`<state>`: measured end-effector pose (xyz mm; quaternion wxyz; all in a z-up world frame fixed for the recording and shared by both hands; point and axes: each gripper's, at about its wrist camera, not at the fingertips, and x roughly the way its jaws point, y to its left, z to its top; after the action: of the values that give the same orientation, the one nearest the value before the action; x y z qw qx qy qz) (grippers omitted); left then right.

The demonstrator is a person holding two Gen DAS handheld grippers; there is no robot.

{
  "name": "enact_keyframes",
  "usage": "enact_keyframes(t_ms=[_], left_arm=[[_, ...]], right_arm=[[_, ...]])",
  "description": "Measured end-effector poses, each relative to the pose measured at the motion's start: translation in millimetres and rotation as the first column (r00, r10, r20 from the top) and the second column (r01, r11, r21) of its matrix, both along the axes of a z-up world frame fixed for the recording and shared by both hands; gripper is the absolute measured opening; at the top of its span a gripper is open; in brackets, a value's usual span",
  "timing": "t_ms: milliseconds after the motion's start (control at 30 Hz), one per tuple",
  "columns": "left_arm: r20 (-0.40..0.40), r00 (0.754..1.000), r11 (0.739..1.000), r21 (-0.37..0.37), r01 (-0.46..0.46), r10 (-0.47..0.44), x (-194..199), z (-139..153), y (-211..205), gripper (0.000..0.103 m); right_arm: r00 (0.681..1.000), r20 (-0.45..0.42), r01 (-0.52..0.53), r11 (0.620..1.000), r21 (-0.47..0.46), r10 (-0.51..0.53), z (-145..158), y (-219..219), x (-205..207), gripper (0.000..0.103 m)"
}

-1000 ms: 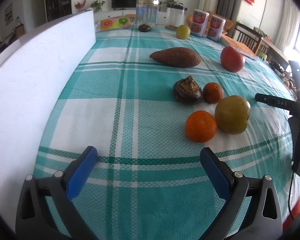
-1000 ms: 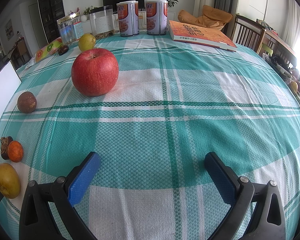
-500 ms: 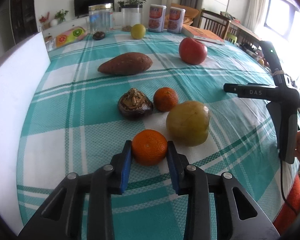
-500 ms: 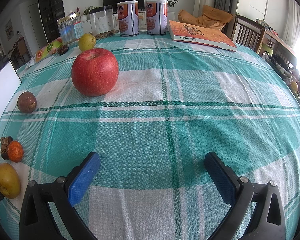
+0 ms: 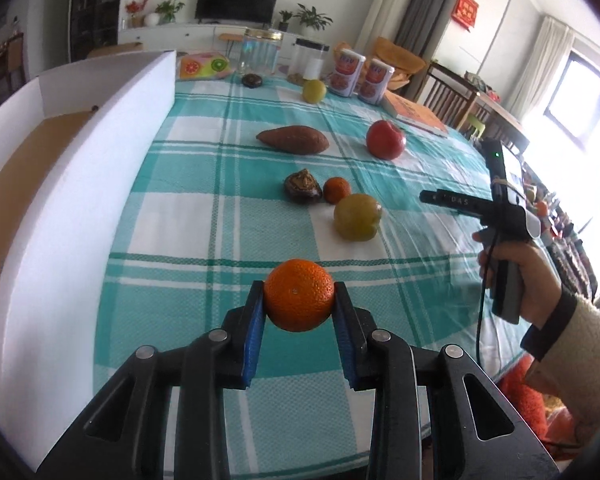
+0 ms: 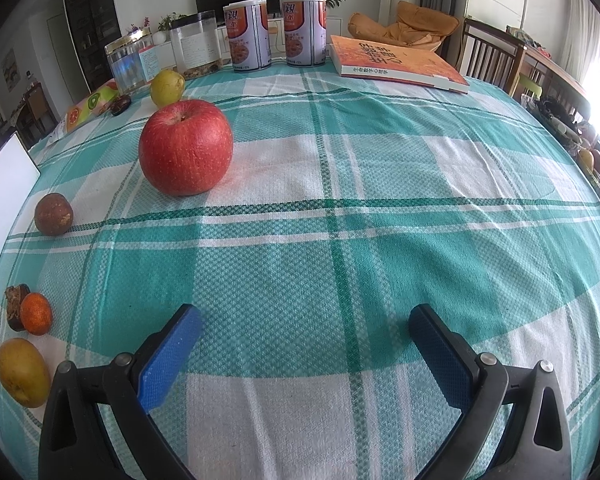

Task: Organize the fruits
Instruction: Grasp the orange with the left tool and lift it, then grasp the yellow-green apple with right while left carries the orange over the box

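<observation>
L gripper [image 5: 299, 300] jaws clamped on orange [image 5: 299, 301], clear of bench; next: carry to white box [image 5: 80, 184]. R gripper [image 6: 305, 346] jaws closing, nothing between.

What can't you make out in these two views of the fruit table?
- White box interior: left wrist view, its near wall hides most of it.
- Yellow pear: right wrist view, partly hidden by the gripper's frame.
- Dark lump: right wrist view, half behind the small orange.
</observation>
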<state>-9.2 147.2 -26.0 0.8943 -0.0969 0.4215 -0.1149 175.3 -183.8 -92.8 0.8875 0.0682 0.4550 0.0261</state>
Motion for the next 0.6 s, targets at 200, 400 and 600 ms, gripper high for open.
enact_keyframes(t_ms=[200,400,600], left_arm=[[0.032,0.992,0.993,-0.019,-0.12,0.12,-22.8,14.2,31.6,0.033],[0.04,0.987,0.988,-0.032,-0.153,0.154,-32.8,17.5,45.4,0.033],[0.052,0.976,0.977,-0.043,-0.211,0.213,-48.2,27.2,75.3,0.033]], right_arm=[[0.9,0.059,-0.431,0.86,0.273,0.432,22.0,79.0,-57.7,0.095],[0.888,0.029,-0.456,0.874,0.169,0.458,12.6,142.3,-44.5,0.086],[0.889,0.002,-0.449,0.873,0.192,0.457,6.2,144.4,-42.1,0.048]])
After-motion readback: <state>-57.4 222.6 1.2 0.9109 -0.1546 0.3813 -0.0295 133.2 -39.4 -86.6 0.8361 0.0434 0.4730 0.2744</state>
